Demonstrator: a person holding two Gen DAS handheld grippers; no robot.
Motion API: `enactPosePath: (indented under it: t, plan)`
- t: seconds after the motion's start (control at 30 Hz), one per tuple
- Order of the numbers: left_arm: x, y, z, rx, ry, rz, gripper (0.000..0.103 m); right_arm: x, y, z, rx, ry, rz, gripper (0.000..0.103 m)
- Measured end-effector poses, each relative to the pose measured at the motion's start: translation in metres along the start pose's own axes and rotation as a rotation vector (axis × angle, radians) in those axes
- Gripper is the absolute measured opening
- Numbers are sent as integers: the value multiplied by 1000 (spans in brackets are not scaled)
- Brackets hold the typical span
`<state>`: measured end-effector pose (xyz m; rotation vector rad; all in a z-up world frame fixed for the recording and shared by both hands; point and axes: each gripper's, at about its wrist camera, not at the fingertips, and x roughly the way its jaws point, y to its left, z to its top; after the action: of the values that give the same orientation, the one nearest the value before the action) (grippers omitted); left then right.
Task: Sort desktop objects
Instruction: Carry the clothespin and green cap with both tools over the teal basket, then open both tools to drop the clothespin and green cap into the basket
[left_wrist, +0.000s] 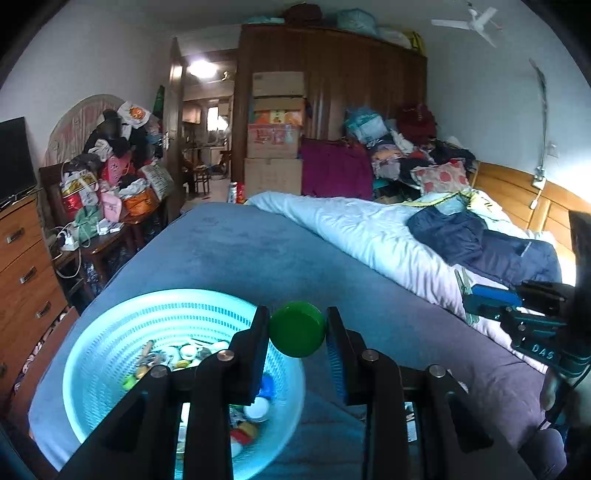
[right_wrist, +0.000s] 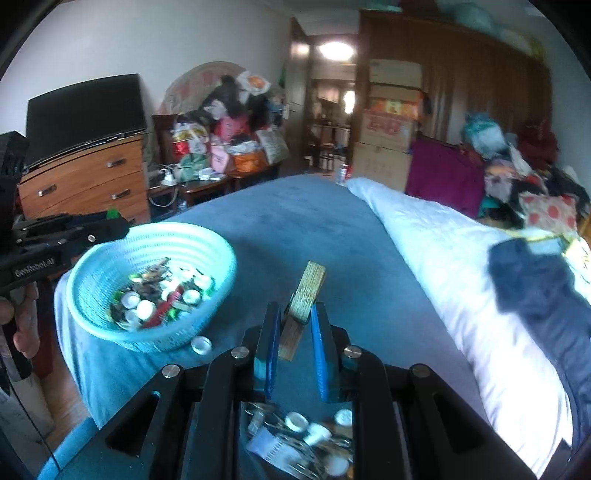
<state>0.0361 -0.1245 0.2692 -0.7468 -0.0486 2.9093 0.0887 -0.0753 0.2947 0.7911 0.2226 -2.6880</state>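
My left gripper (left_wrist: 297, 326) is shut on a green bottle cap (left_wrist: 297, 329) and holds it above the right rim of a light blue basket (left_wrist: 110, 332) filled with caps and small items. My right gripper (right_wrist: 294, 317) is shut on a wooden clothespin (right_wrist: 304, 297), held above the blue blanket to the right of the same basket (right_wrist: 92, 314). The right gripper also shows at the right edge of the left wrist view (left_wrist: 517, 314), and the left gripper at the left edge of the right wrist view (right_wrist: 70, 232).
A white cap (right_wrist: 201, 345) lies on the blue blanket (right_wrist: 295, 229) beside the basket. A pile of caps and small items (right_wrist: 303, 439) lies below my right gripper. A white duvet (right_wrist: 443, 258) with dark clothes lies to the right. A wooden dresser (right_wrist: 85, 181) stands on the left.
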Motion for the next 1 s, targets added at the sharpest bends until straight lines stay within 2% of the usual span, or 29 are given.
enactPosePath:
  t: [0.2, 0.3, 0.53, 0.8, 1.0]
  plan:
    - [11, 45, 12, -47, 63, 32, 31, 23, 24, 39, 33, 38, 149, 17]
    - [16, 71, 16, -70, 101, 61, 31, 39, 35, 63, 78, 57, 259, 17]
    - [39, 127, 22, -123, 208, 89, 31, 83, 73, 105, 95, 133, 404, 17]
    - [65, 170, 20, -170, 295, 77, 31, 142, 111, 125, 82, 226, 460, 17]
    - [77, 182, 21, -175, 309, 82, 31, 166, 127, 127, 70, 266, 460, 17]
